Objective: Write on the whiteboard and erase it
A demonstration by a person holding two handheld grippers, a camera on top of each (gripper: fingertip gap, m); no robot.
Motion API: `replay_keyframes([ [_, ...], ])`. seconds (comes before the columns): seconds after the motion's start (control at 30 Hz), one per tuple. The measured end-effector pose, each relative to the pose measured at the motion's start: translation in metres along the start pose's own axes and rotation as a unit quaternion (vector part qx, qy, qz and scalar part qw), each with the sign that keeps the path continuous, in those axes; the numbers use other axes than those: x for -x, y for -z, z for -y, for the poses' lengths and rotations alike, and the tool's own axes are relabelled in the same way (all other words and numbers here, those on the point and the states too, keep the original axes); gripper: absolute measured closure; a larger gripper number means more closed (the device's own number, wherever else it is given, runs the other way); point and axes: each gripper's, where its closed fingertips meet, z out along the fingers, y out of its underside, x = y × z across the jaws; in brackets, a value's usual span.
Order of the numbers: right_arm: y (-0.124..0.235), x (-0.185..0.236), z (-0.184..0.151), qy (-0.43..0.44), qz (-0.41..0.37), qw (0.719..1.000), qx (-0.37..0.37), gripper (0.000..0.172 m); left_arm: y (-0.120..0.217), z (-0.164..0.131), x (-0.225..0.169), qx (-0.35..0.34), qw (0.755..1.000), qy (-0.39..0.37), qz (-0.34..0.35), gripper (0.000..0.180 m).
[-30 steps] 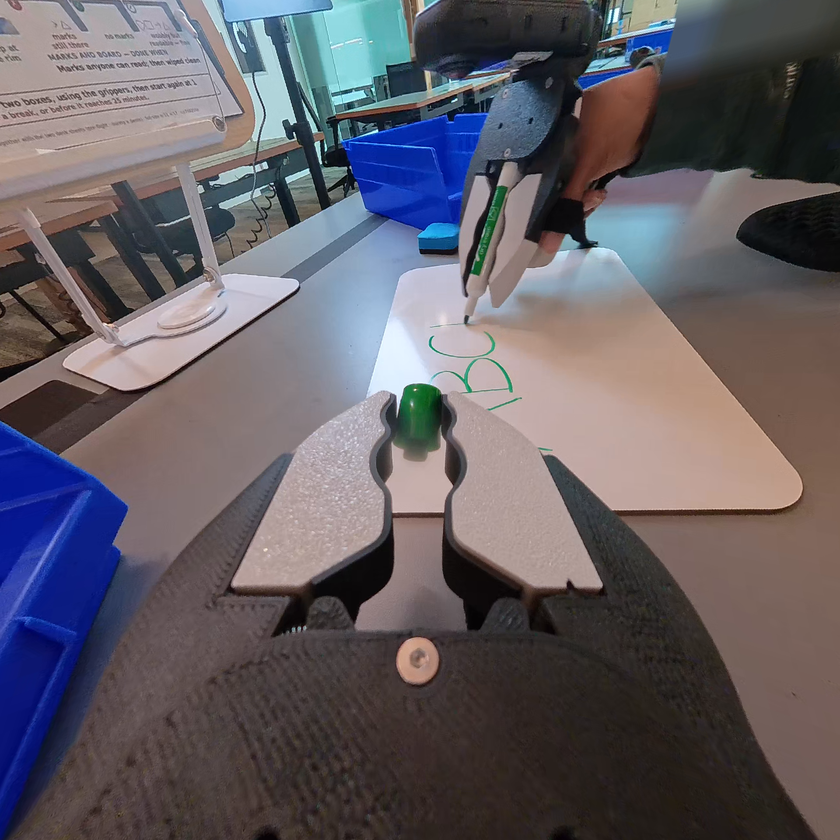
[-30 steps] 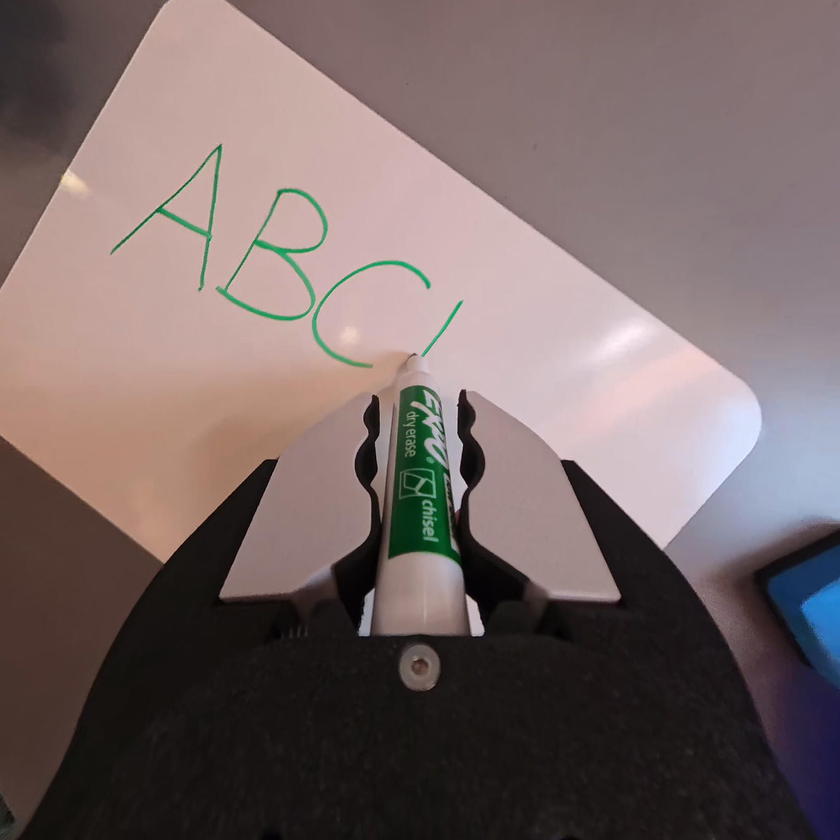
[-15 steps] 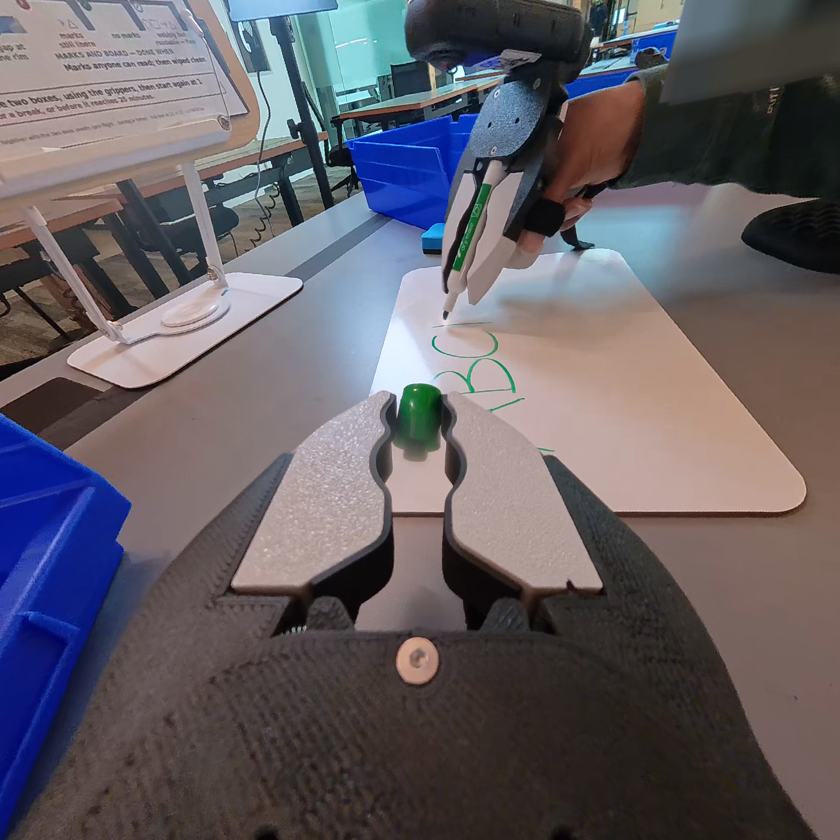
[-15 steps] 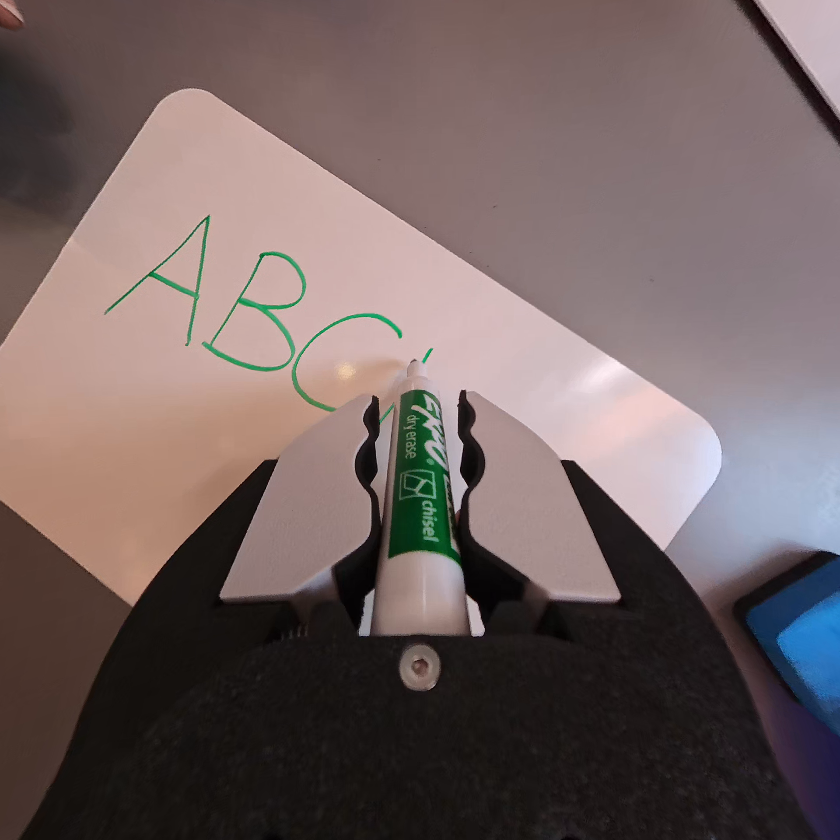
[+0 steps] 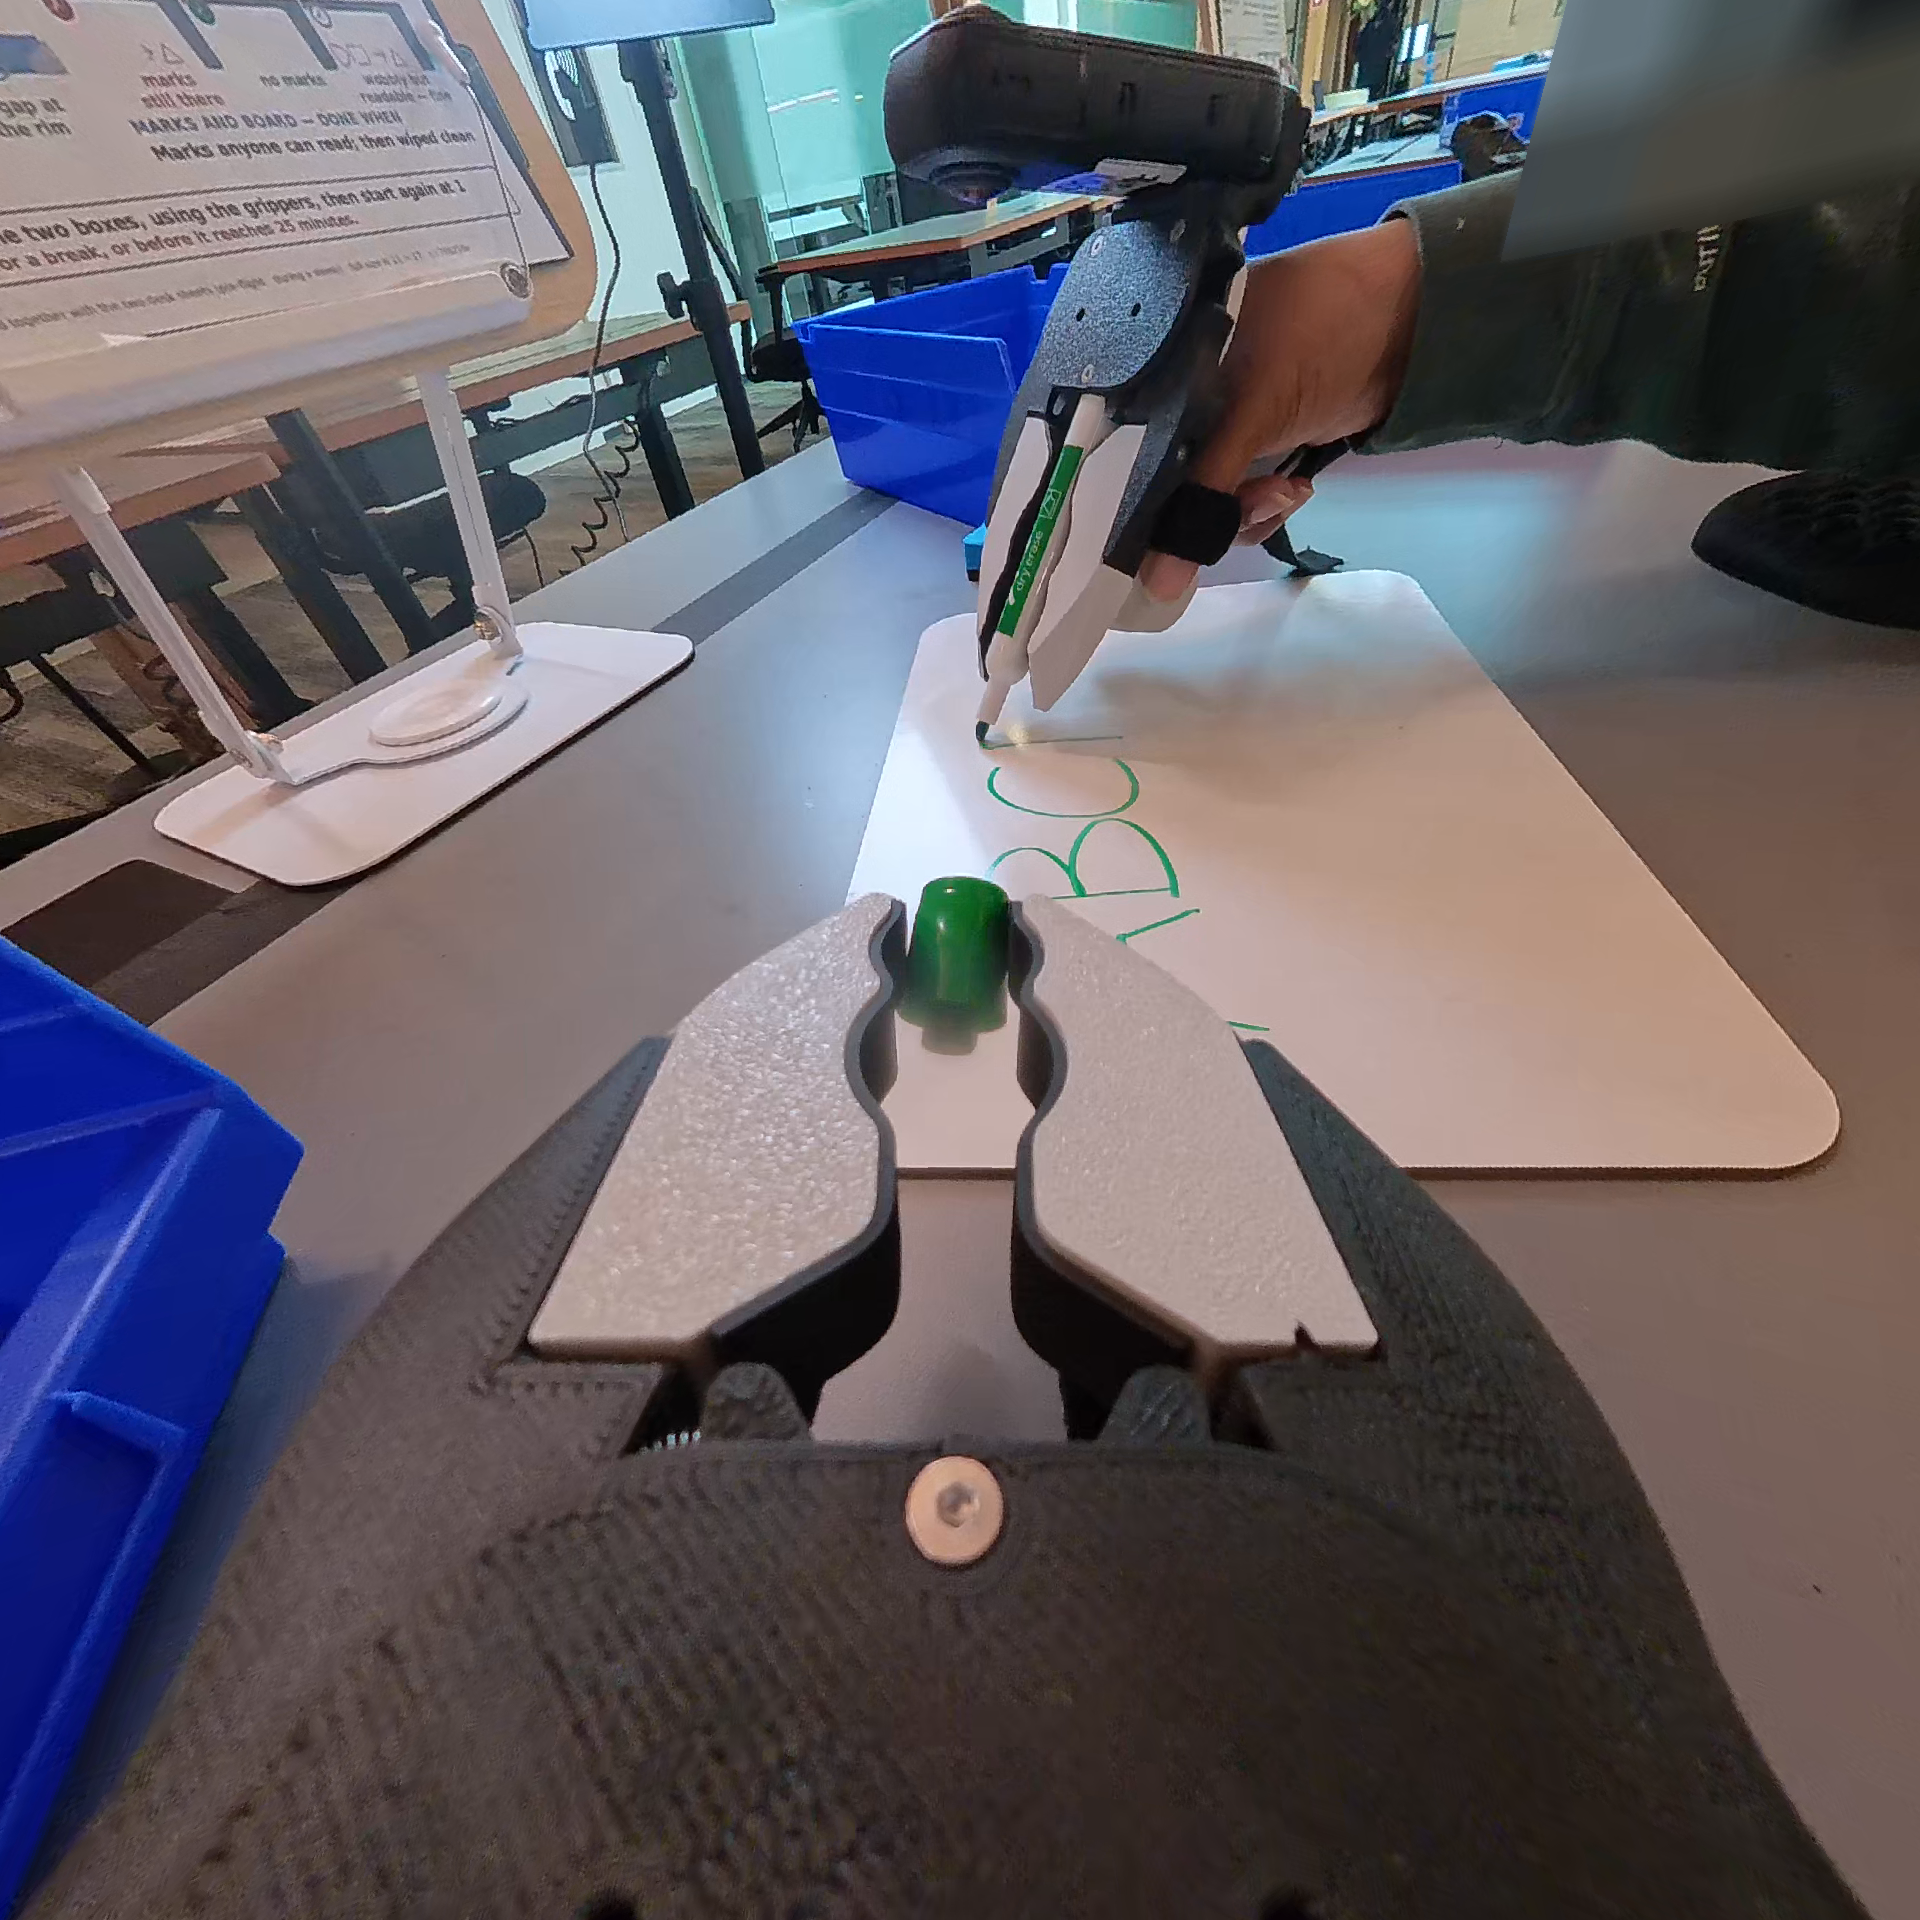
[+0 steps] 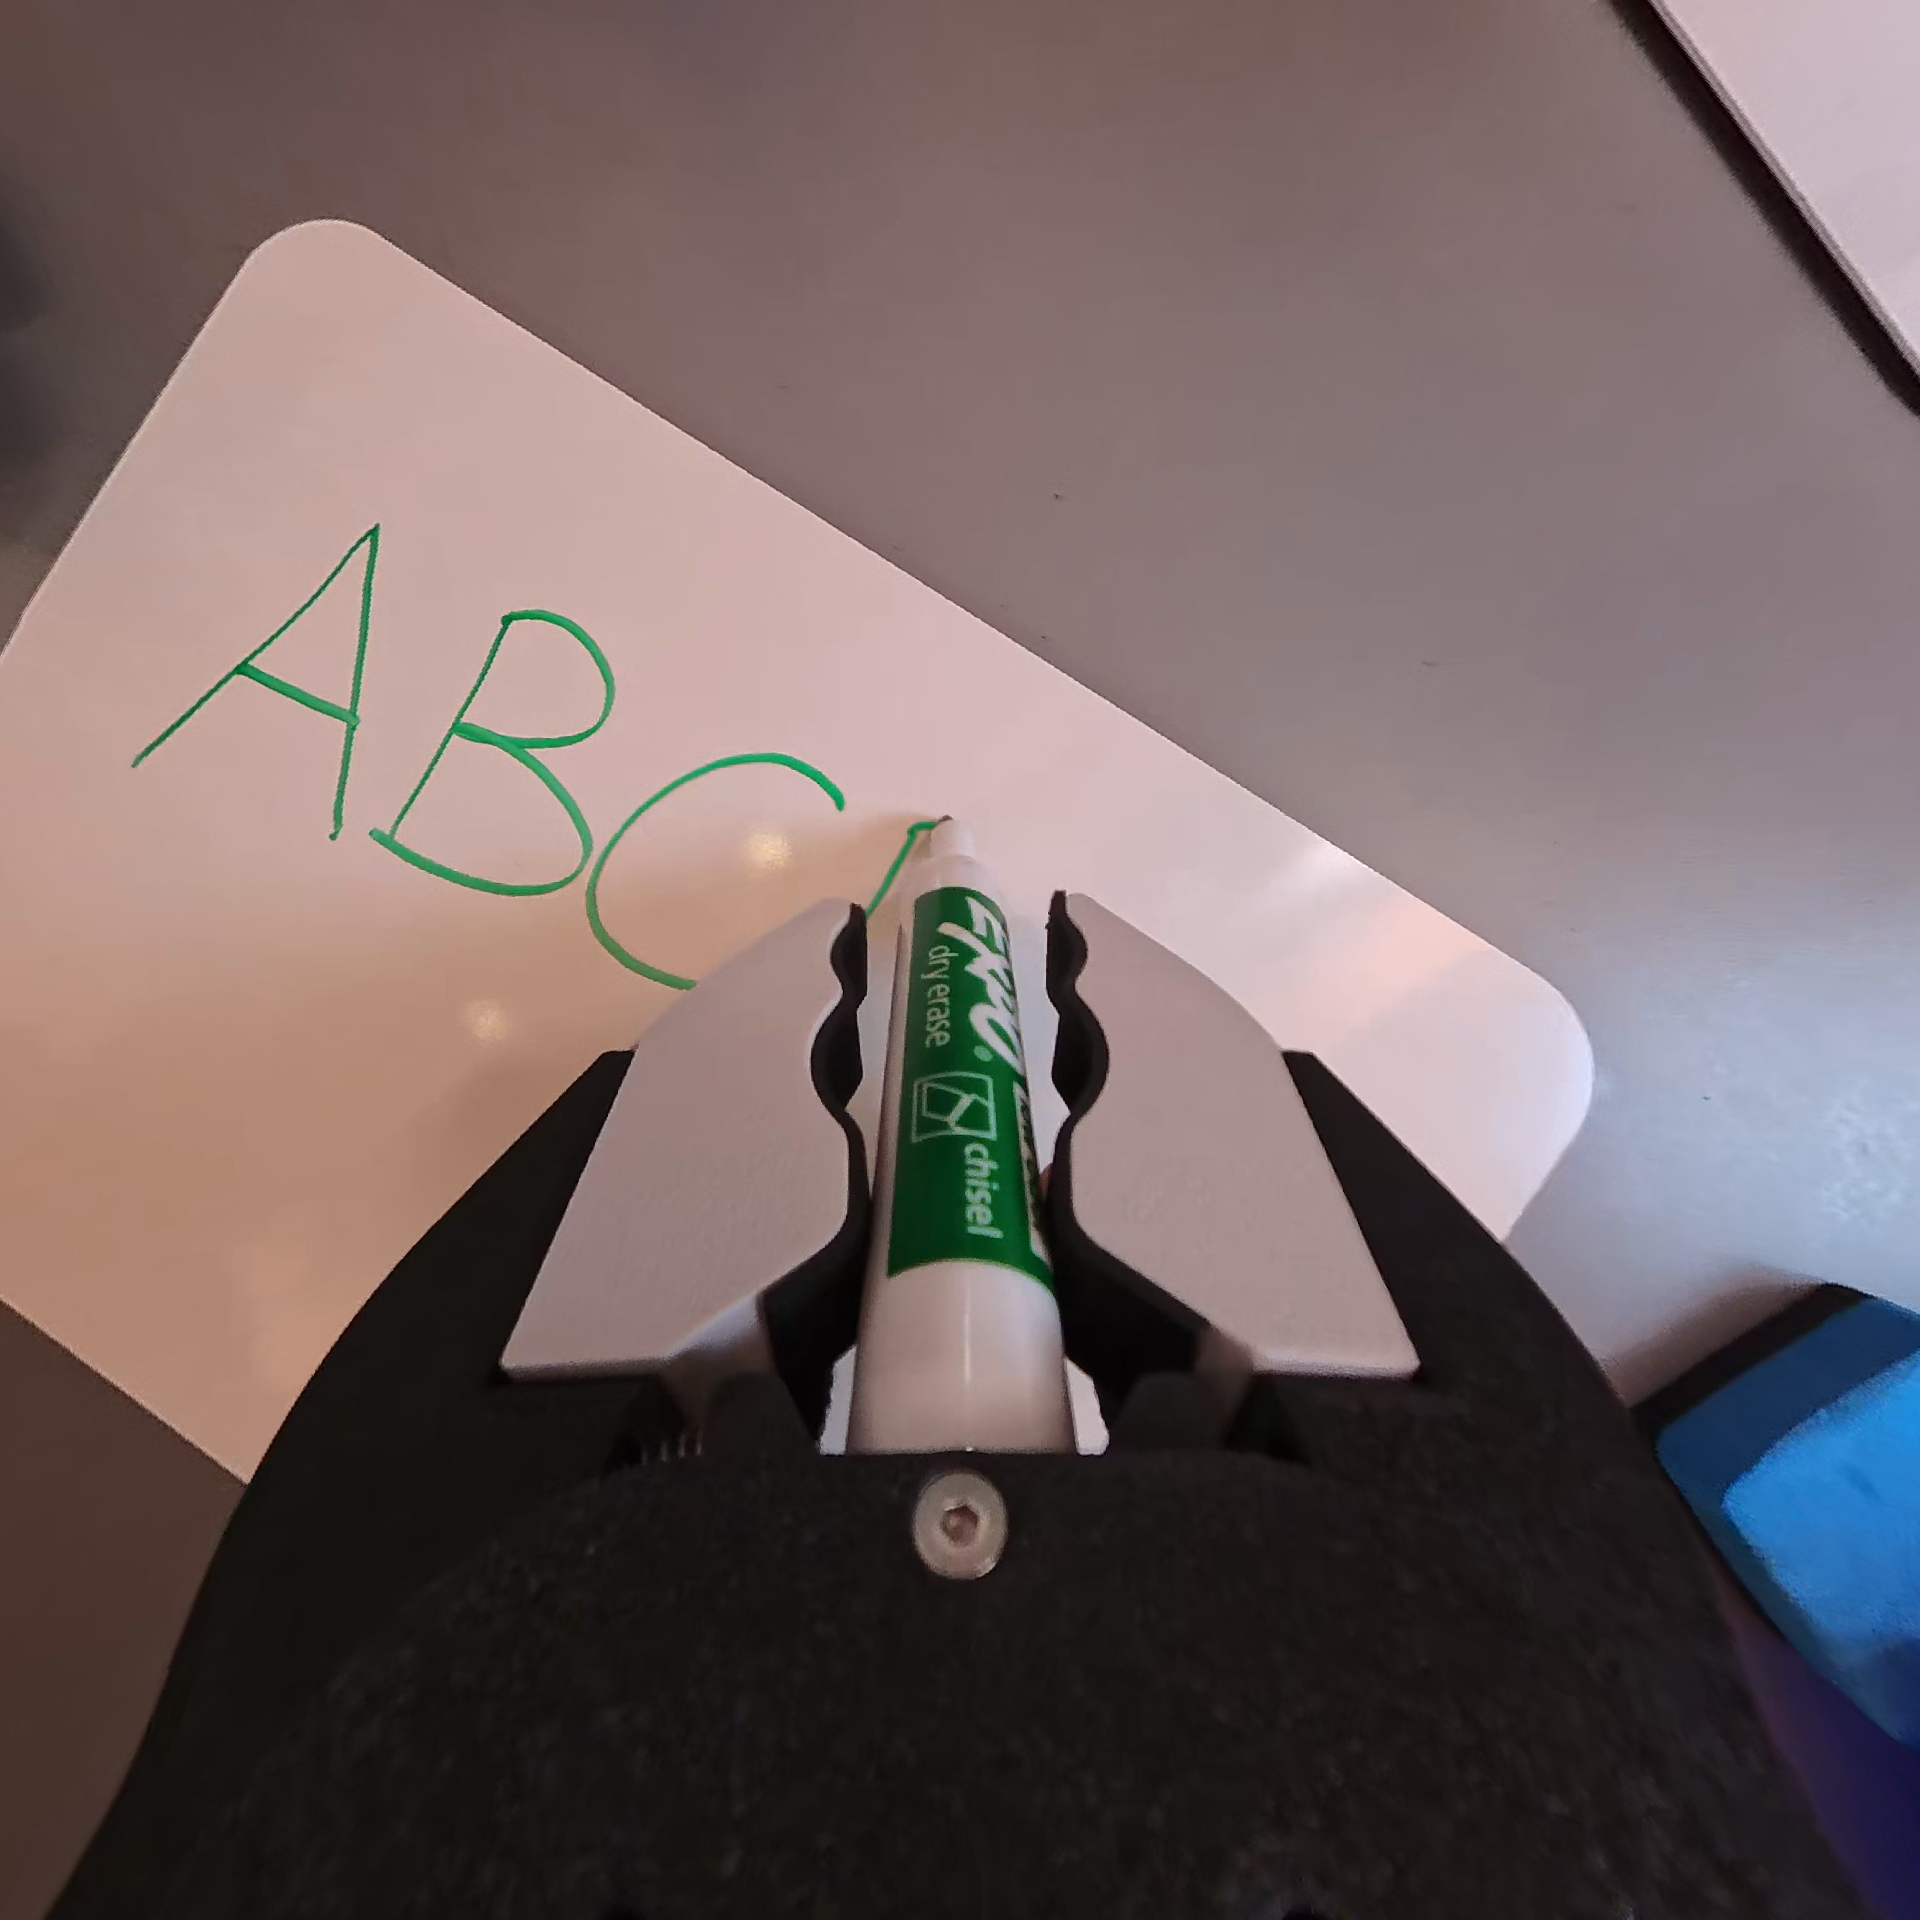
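- Currently the marker [image 6: 961,1122] sits lengthwise in the right tool [image 6: 956,914], both pads clamped on the green-banded barrel; tip down on the whiteboard [image 6: 1195,935], mid-stroke just past the green lettering [image 6: 468,748].
- Marker handling, my read: light, rigid plastic, smooth barrel, so it could rotate or slide back under tip pressure. The hold on the mid-barrel, seated in the pad grooves, looks right; gripping nearer the tip would hide the line, further back would add wobble.
- Felt tip is the fragile bit: light pressure, no jabbing.
- Whiteboard: thin, stiff, glossy sheet lying flat on the grey table [image 6: 1143,364], nothing pinning it. Likely to skate under a sideways drag, more so when erasing. If it must be moved, take it by an edge; it's too flat to pinch from above.
- Left tool [image 5: 956,935] is closed on the green cap [image 5: 954,961], pads against both sides, hovering over the near board edge. Cap is small, hard and slick, so easy to squirt out if the grip loosens.
- Eraser [image 6: 1829,1527]: blue block on the table just off the board's corner, beside the right tool. Looks soft and light; grip across the body.
- Further out: blue bins [image 5: 914,374], [image 5: 94,1299] and a white sign stand [image 5: 416,727], well clear of the board.
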Motion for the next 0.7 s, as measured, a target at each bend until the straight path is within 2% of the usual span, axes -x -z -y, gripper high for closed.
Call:
replay_keyframes([
  [0.3,0.014,-0.009,-0.021,-0.012,-0.015,1.0,0.007,0.136,0.0,0.0,0.0,0.001,1.0,0.0,0.002,0.162],
  [0.7,0.023,0.026,-0.038,0.009,0.008,1.0,0.008,0.136,0.0,0.0,-0.001,0.002,1.0,-0.004,0.002,0.162],
])
